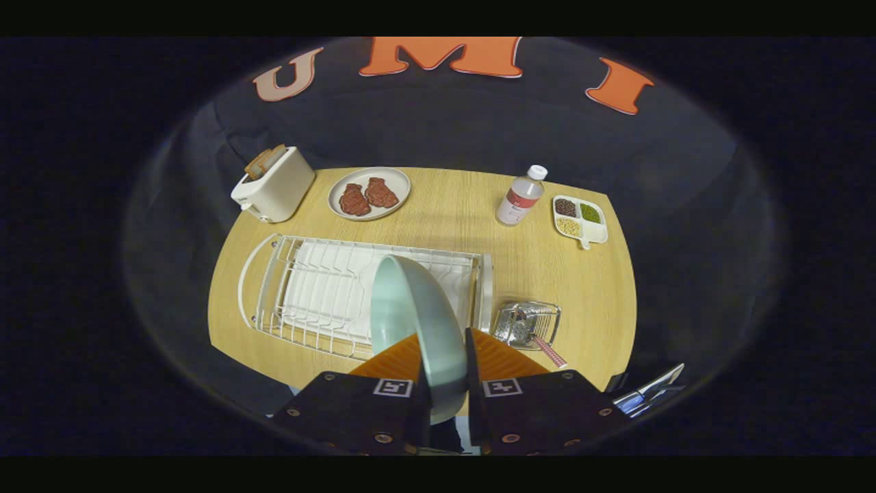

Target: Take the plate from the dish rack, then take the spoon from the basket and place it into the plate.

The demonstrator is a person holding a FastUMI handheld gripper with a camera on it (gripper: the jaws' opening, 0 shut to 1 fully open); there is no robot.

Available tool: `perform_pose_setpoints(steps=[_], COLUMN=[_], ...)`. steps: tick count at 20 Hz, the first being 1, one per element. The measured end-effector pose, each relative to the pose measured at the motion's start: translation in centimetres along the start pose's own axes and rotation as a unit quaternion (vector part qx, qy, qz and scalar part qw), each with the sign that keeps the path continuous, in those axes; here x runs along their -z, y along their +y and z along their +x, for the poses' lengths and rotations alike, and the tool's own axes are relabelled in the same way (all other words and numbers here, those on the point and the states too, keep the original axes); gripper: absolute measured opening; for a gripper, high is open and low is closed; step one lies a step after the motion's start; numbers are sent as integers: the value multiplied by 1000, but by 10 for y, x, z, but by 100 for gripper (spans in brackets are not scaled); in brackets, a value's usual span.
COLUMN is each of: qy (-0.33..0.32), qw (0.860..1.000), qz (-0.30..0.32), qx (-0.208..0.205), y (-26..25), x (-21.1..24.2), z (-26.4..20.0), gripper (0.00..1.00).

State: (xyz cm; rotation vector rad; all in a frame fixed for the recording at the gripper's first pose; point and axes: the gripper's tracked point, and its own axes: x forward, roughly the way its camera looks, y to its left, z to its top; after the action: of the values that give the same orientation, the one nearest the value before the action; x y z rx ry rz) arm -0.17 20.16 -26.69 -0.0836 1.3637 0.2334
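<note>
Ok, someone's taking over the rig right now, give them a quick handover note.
Gripper: shut on the plate, both fingers clamping its rim; plate held on edge, lifted above the dish rack.
Spoon: in the small wire basket beside the rack's end, handle sticking out toward the fingers.
Done: plate taken from the rack.
Left: set the plate down on the table, then fetch the spoon and lay it in the plate.

Dish rack (308, 294) left-centre on worktop (445, 212); basket (527, 322) just right of it, spoon (547, 348) inside. Behind: toaster (274, 185), plate of meat (369, 193), bottle (521, 196), divided tray (580, 220). Plate (417, 322) clamped upright in tool (443, 359).
</note>
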Motion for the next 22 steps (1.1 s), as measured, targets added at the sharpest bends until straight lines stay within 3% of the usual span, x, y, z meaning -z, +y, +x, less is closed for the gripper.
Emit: perform_pose_setpoints(steps=[9,22], qy=[19,78], qw=[998,989], qz=[46,98], qx=[-42,-83], y=[-27,-43], x=[81,178], z=[-8,23], gripper=[23,23])
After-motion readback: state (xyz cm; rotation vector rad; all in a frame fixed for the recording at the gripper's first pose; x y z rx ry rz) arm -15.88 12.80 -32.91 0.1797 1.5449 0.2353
